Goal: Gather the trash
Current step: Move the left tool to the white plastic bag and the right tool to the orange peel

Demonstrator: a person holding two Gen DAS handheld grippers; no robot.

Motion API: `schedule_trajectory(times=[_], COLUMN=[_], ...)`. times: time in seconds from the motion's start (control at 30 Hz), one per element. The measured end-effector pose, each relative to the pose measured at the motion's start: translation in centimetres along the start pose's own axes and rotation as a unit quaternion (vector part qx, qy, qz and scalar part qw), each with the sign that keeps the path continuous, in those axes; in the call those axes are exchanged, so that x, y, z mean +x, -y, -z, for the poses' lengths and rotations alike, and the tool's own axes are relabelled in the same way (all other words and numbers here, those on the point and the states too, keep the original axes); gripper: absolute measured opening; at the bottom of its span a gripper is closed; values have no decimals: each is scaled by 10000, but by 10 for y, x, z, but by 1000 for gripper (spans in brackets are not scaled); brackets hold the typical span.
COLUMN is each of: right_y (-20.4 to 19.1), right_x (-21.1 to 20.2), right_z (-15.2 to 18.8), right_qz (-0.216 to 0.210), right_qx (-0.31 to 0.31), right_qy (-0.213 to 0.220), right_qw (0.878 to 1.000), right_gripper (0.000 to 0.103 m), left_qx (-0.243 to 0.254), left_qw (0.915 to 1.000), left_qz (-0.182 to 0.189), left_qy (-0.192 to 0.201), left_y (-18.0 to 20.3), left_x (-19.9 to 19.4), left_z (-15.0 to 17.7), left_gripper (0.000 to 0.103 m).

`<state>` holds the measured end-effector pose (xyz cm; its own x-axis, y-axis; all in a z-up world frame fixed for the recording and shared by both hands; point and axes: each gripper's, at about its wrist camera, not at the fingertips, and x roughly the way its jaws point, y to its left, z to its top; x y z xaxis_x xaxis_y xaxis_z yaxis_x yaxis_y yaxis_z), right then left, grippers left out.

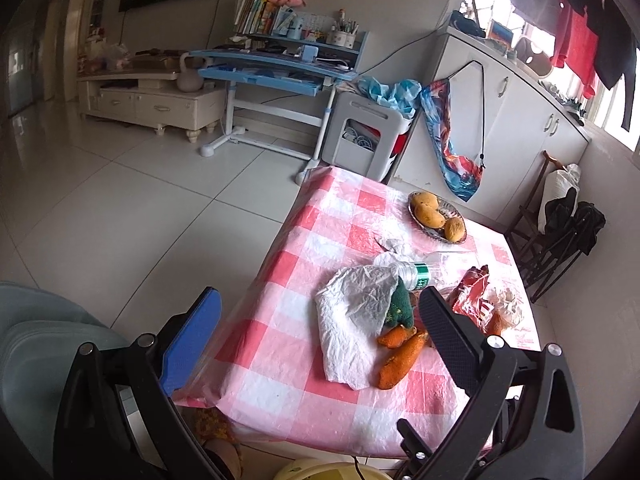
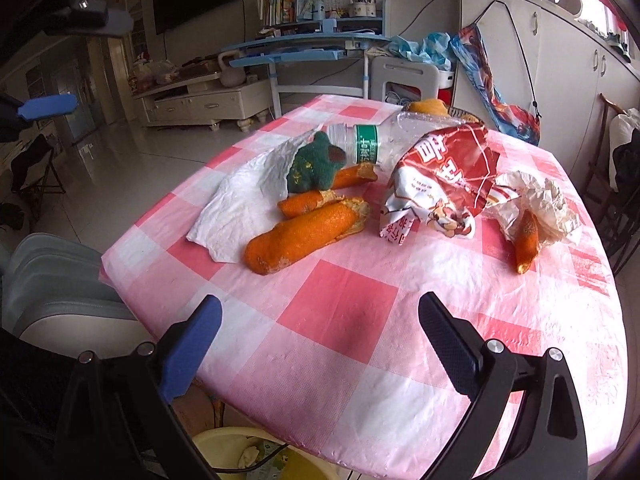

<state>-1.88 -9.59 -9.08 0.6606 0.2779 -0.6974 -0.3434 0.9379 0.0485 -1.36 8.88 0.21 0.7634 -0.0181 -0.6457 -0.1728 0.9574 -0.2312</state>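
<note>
Trash lies on a table with a pink checked cloth (image 2: 340, 312): orange peels (image 2: 304, 236), a crumpled white paper (image 2: 236, 204), a green fuzzy scrap (image 2: 314, 168), a crushed clear bottle with a green label (image 2: 372, 144), a red snack wrapper (image 2: 448, 172), and a crumpled paper with another peel (image 2: 526, 240). The same pile shows in the left wrist view: peels (image 1: 400, 354), white paper (image 1: 352, 320), bottle (image 1: 416, 274), wrapper (image 1: 472, 296). My right gripper (image 2: 320, 328) is open and empty, short of the peels. My left gripper (image 1: 320, 320) is open and empty, held above the table's near-left edge.
A bowl of yellow fruit (image 1: 438, 218) stands at the table's far side. A yellow basin (image 2: 256, 456) sits on the floor below the near edge. A grey chair (image 2: 52, 292) stands at the left. A dark folding chair (image 1: 560, 232) stands at the right.
</note>
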Motion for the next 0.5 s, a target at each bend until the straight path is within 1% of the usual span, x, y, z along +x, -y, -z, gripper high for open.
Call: schedule_trajectory(times=[0.13,0.27,0.33,0.37,0.43,0.5], right_y=[5,11,15,17,20,20], right_x=[-11,-20,-24,-26,-28,-28], right_z=[-1,-3,-5,-6,-11,-18], right_qz=[-80,-227,-355,-416,-553,-724], right_qx=[-29,-38,0,28,64,-59], right_qy=[156,275,315,331,306,209], right_qw=[9998,9994,9989,9986,9980,9971], right_gripper=[94,95,95,95,95,95], left_qx=[-272,-735,-890,-915,-792,-494], left_qw=[9995,9964,9943,9937,9941,9953], left_qz=[-49,-32,-22,-36,-82,-172], left_qy=[-130,-418,-580,-639,-729,-819], left_y=[-18,-40,-46,-46,-42,-30], left_x=[9,26,36,41,50,61], left_z=[-5,-5,-2,0,2,2], left_gripper=[96,96,96,96,96,96])
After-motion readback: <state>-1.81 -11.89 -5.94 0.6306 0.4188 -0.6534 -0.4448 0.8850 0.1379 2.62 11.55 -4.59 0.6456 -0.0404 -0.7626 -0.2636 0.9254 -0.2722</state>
